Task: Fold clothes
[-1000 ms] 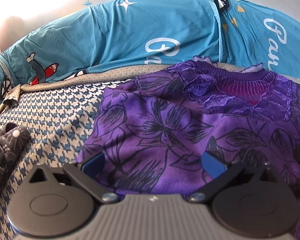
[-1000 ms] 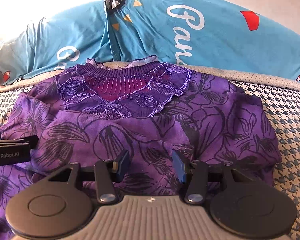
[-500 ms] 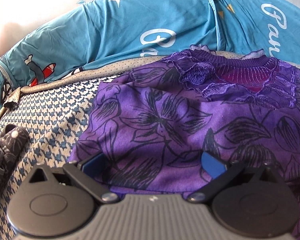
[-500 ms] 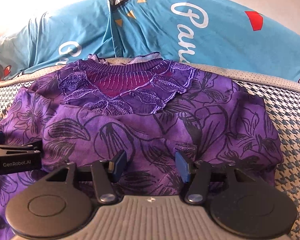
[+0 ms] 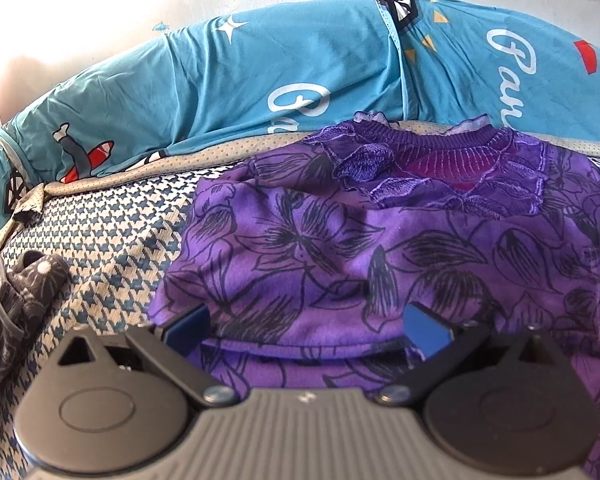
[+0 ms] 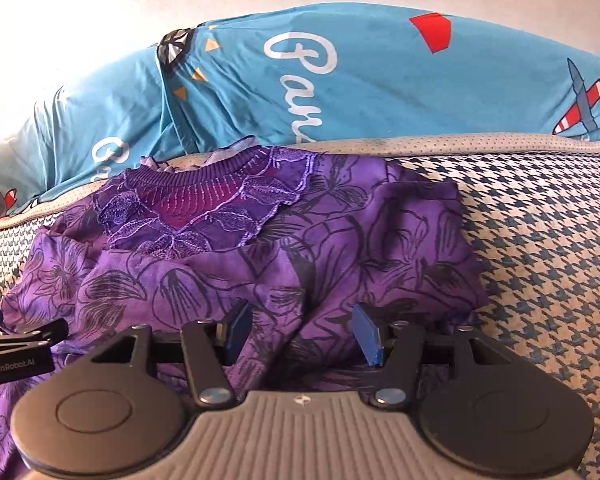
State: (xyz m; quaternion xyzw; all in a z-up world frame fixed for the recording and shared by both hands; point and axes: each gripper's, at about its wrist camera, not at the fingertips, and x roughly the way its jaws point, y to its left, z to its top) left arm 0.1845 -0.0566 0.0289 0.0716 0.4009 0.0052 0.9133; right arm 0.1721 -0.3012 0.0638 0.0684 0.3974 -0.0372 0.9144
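While aimed down from left wrist: left gripper (image 5: 306, 330) jaws wide apart, folded purple floral top (image 5: 380, 256) lying between and beyond, unclamped, on houndstooth cover (image 5: 112, 240). From right wrist: right gripper (image 6: 302, 334) jaws just opening, top's (image 6: 260, 264) fold between pads, untouched.

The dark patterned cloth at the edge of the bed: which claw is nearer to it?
Left. The left claw hovers just right of the dark cloth; the right claw is farther across the purple top.

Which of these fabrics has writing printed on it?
The turquoise cloth at the back, with white cursive lettering and little aeroplanes. The purple floral top and dark grey patterned garment show none.
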